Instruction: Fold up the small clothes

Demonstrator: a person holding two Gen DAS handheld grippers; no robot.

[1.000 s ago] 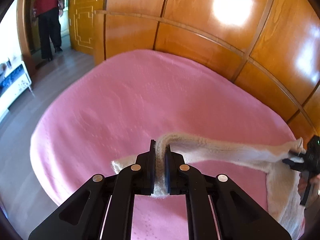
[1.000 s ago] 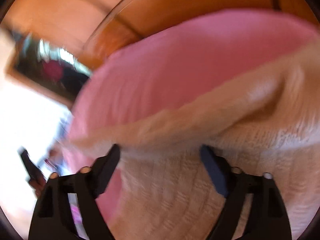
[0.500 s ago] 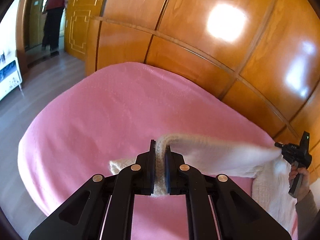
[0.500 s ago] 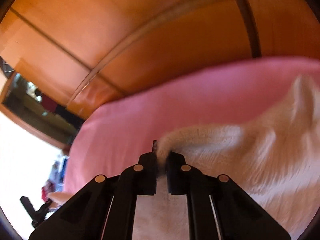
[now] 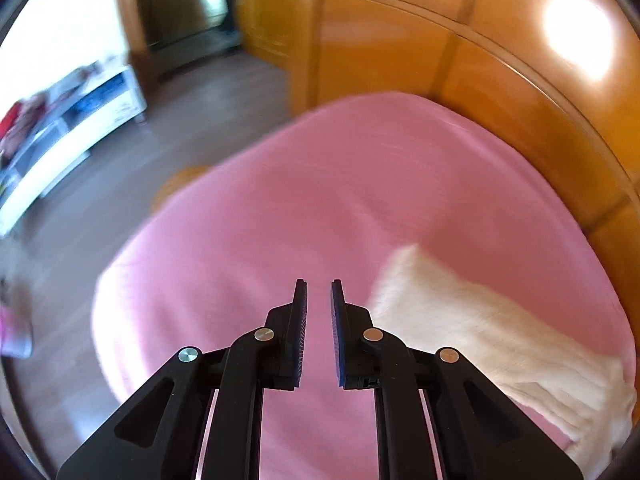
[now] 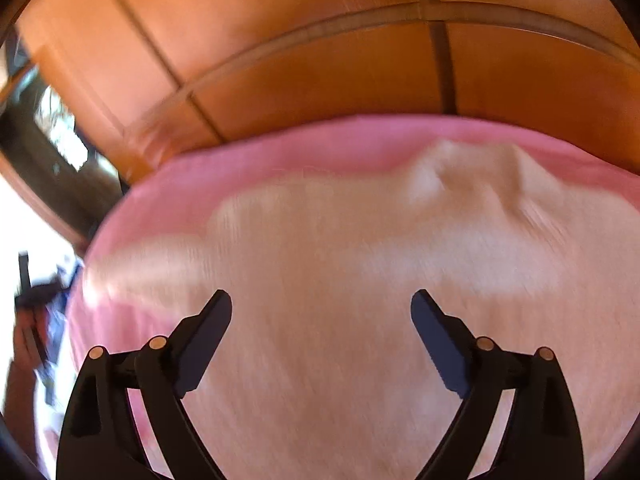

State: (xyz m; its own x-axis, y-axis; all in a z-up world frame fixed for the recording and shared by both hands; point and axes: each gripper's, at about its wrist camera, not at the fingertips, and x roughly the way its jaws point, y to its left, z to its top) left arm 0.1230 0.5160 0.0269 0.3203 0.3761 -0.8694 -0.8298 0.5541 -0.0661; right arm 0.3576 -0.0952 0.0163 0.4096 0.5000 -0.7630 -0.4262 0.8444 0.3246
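A cream knit garment (image 6: 340, 240) lies spread on the pink bed sheet (image 6: 192, 188). In the right wrist view, my right gripper (image 6: 322, 296) hovers over it, jaws opening wide, with no cloth pinched between the pads. In the left wrist view, one end of the garment (image 5: 480, 328) lies to the lower right. My left gripper (image 5: 319, 282) is over bare pink sheet (image 5: 320, 200) just left of it. Its jaws are opening to a narrow gap that holds nothing. Both views are blurred by motion.
A glossy wooden panel wall (image 5: 440, 60) runs along the bed's far side and shows again as wall (image 6: 320, 60). Wood floor (image 5: 120, 208) lies past the bed's left edge, with a low white cabinet (image 5: 72, 128) and a dark doorway (image 5: 184, 4) beyond.
Both grippers have let go of the cream garment, which now lies on the bed. The left one swung left off it; the right one, shut on cloth half a second ago, stands wide.
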